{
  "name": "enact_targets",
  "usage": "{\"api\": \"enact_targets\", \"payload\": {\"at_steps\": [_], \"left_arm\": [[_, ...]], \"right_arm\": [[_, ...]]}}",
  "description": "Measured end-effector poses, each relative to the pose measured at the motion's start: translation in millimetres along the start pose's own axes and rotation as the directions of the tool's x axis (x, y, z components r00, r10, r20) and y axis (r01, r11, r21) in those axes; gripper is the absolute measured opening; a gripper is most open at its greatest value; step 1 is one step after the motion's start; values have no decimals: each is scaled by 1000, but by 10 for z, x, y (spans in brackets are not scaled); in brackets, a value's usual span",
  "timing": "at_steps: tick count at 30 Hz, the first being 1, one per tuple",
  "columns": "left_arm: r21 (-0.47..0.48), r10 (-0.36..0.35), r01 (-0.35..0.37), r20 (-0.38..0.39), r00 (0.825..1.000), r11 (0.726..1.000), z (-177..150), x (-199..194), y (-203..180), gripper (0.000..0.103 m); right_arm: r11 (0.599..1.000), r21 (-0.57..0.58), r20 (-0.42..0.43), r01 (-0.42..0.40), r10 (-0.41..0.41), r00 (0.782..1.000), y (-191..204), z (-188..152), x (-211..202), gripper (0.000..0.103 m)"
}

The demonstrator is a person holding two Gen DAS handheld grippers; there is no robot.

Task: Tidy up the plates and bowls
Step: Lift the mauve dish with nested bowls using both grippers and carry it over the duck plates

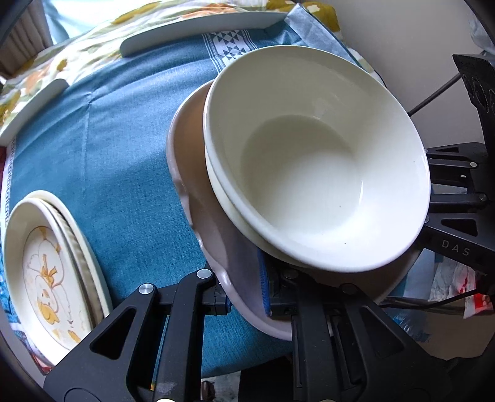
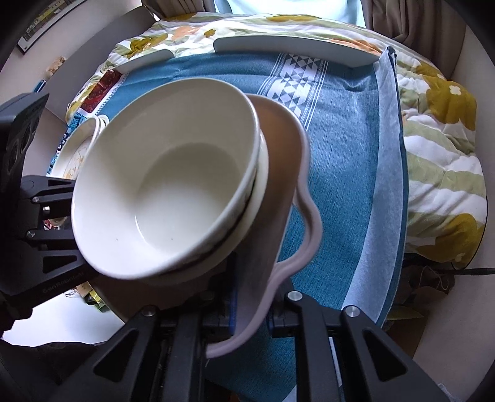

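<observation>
A blue tablecloth (image 2: 337, 160) with a white geometric band is lying over a floral quilt (image 2: 439, 130), which is spilling out past it ahead and to the right of the right gripper (image 2: 249, 321), and beige curtains (image 2: 402, 21) are hanging at the far end with pale walls closing in on both sides. White curved edge strips (image 2: 294, 46) are sitting along the far border of the cloth. Both grippers are clamping the same thing now: the right gripper is biting the wavy rim of the pink plate (image 2: 306, 228) directly in front of its fingers, jaws pinched tight on the edge, and the left gripper (image 1: 247, 290) is doing the same from the opposite side, clenched on that plate (image 1: 185, 173) just ahead of its own fingertips. The plate is tilting, with the side beyond the right gripper's fingers riding higher than the side in its grip. Two nested white bowls (image 2: 167, 198) are sitting on the plate, mouths opening upward and leaning with it (the inner bowl (image 1: 315, 160) is looking empty and clean). Off to the left of the left gripper, resting on the cloth and well apart from the carried pile, a stack of plates (image 1: 46, 263) is lying flat, the top one showing a yellow duck drawing.
</observation>
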State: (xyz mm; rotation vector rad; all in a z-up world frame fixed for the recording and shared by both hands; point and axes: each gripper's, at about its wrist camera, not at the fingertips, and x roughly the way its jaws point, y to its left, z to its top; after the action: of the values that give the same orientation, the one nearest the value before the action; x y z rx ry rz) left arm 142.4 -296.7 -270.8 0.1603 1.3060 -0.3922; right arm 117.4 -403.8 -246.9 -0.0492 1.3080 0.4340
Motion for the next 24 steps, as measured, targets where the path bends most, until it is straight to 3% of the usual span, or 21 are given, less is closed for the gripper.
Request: {"api": "enact_targets", "payload": {"at_steps": [13,24], "left_arm": [[-71,76,-68,117,990,995,-58,-917,409,12],[-57,93,-87,106,990,995,-456,-1240,1384,11]], "right_arm": [[989,-147,89,20,-7,996,611,459,-562,13],[987,-159,102,9,7,995,1583,734,-280,13]]}}
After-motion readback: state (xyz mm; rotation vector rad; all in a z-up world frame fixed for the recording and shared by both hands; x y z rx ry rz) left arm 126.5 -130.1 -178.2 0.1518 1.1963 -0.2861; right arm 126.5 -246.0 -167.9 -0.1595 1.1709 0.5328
